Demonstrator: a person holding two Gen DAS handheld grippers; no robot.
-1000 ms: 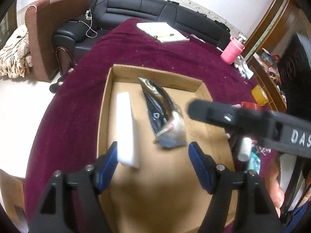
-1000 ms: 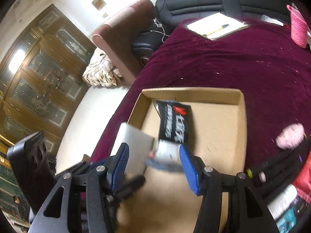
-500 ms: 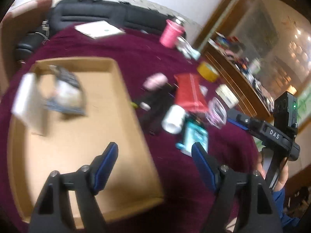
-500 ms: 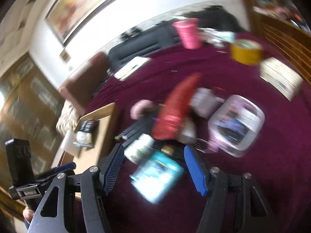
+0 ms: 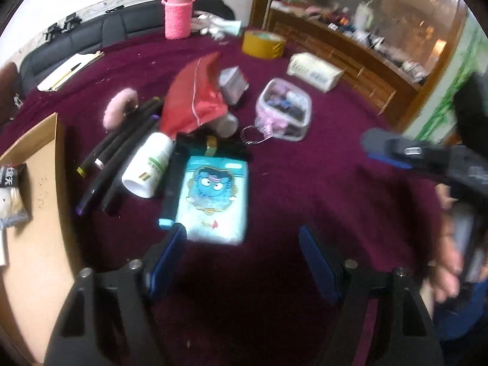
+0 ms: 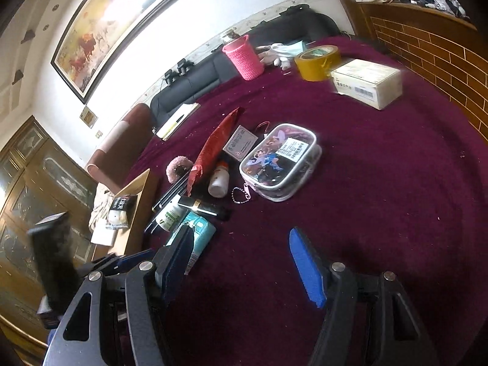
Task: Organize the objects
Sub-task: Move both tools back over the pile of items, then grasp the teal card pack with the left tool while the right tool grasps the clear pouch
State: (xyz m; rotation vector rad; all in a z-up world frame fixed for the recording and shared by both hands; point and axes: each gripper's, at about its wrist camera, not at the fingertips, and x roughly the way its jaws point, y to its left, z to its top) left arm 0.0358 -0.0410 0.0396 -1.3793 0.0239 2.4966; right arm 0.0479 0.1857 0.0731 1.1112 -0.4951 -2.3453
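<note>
A pile of small items lies on the maroon tablecloth: a teal cartoon packet (image 5: 215, 196), a white bottle (image 5: 149, 164), black markers (image 5: 117, 152), a red pouch (image 5: 195, 97), a pink puff (image 5: 119, 108) and a clear zip pouch (image 5: 285, 113) (image 6: 280, 161). The cardboard tray (image 5: 33, 235) at the left holds a black snack packet (image 5: 9, 192). My left gripper (image 5: 241, 244) is open and empty just in front of the teal packet. My right gripper (image 6: 241, 247) is open and empty, with the teal packet (image 6: 198, 235) by its left finger. The right gripper also shows at the right of the left wrist view (image 5: 390, 149).
At the back of the table stand a pink knitted cup (image 5: 178, 16), a yellow tape roll (image 5: 263, 44) and a white box (image 5: 314, 71) (image 6: 366, 82). A notepad with a pen (image 5: 68, 71) lies far left. A black sofa and a wooden cabinet lie beyond the table.
Both grippers have swung right, away from the cardboard tray, to face the pile of items on the cloth. Both stay open and empty.
</note>
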